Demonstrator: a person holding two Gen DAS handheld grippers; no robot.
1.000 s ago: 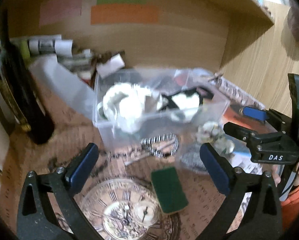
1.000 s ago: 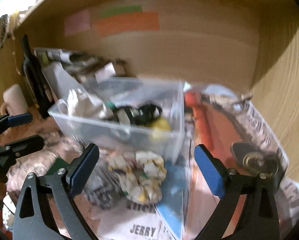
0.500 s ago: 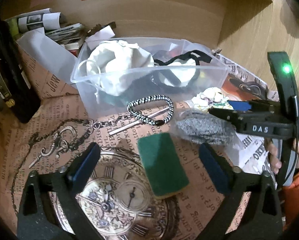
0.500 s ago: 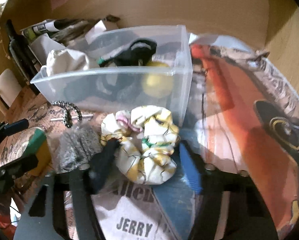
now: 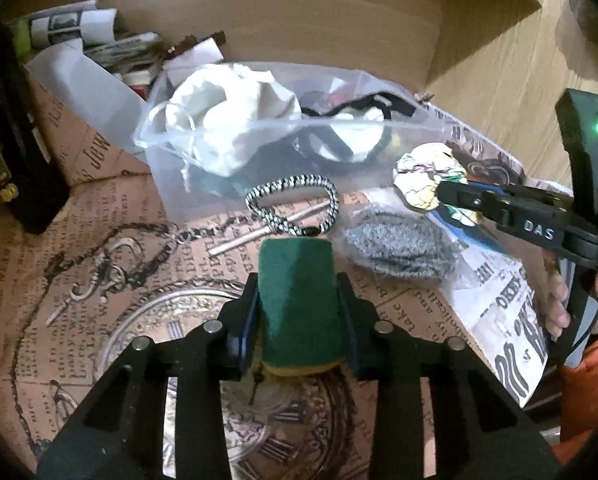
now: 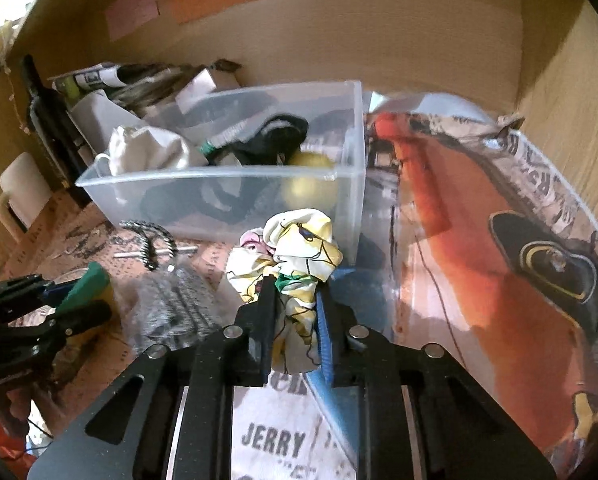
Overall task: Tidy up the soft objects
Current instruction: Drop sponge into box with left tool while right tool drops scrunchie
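Sponge [image 5: 299, 300], green scouring face up over a yellow layer, sits clamped in the left gripper [image 5: 297, 316], long axis pointing toward the clear bin [image 5: 259, 184]. Right gripper [image 6: 295, 312] pinches a crumpled yellow-white scrunchie [image 6: 295, 248] before that bin.

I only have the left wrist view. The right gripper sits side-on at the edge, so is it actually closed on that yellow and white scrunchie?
Observer: Yes. In the right wrist view the right gripper is shut on the scrunchie, with fabric bunched between both fingers.
Operator: Is anything yellow inside the clear bin? I see mostly white cloth.
Observer: A yellow ball lies in the bin at its right end, behind the front wall.
Operator: Anything left of the dark bottle?
Observer: A cream mug with a handle stands there.
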